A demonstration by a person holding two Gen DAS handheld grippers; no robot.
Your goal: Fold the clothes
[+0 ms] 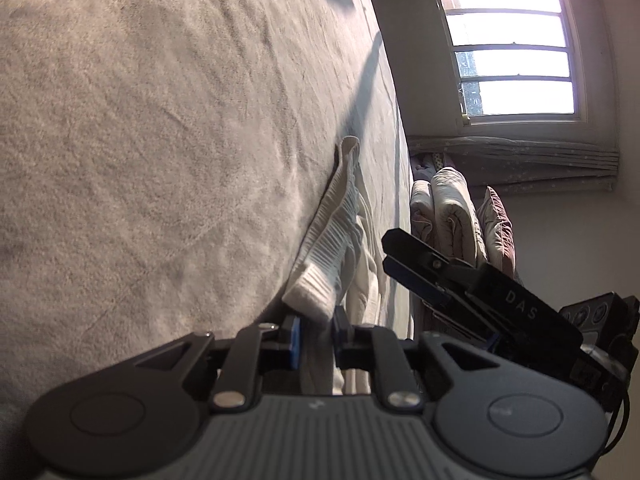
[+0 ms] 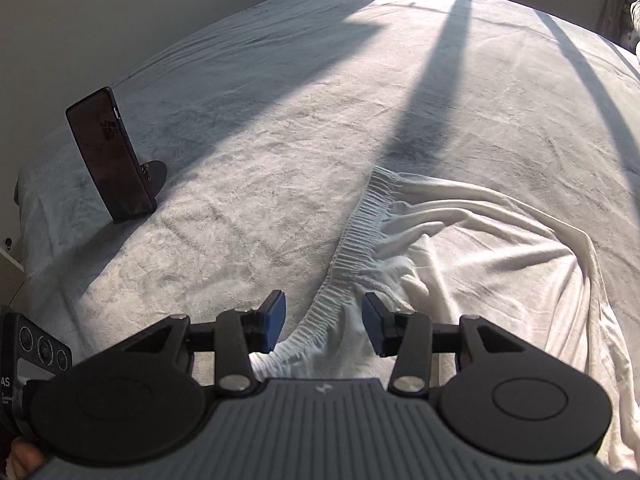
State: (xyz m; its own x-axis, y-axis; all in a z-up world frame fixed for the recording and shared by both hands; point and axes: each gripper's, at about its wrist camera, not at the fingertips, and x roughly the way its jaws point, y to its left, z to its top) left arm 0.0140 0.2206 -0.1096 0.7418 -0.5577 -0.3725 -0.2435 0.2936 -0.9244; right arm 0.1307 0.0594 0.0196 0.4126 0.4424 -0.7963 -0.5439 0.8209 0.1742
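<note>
A white garment with a ribbed elastic waistband (image 2: 360,224) lies crumpled on a grey bedspread (image 2: 280,100). My right gripper (image 2: 324,330) is open, with the waistband's near end between its blue pads (image 2: 276,320). In the left wrist view the same waistband (image 1: 332,236) runs away from my left gripper (image 1: 317,338), whose pads stand a narrow gap apart around the waistband's near corner; I cannot tell whether they press it. The right gripper (image 1: 404,256) shows there too, just right of the garment.
A black phone (image 2: 110,156) stands propped on a small stand at the bed's left side. Beyond the bed edge are folded quilts (image 1: 452,208), a window (image 1: 508,48) and a curtain. Long shadows cross the bedspread.
</note>
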